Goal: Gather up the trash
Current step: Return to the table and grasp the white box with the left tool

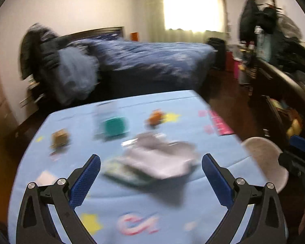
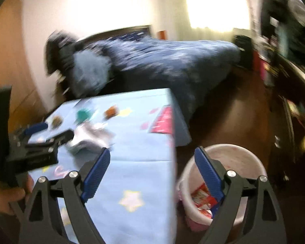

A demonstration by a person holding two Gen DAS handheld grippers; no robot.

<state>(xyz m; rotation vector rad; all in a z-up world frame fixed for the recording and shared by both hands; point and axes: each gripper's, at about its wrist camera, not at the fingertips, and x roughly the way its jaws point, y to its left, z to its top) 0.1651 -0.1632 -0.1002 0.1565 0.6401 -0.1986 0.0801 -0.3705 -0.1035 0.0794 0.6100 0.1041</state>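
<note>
Both grippers spread, empty; we bring left gripper (image 1: 151, 166) square over grey wrapper (image 1: 162, 160) mid-frame; right gripper (image 2: 152, 168) waits by bin (image 2: 252, 158), lower right.

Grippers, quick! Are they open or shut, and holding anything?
Left gripper: open, nothing between its fingers.
Right gripper: open, holding nothing.
</note>
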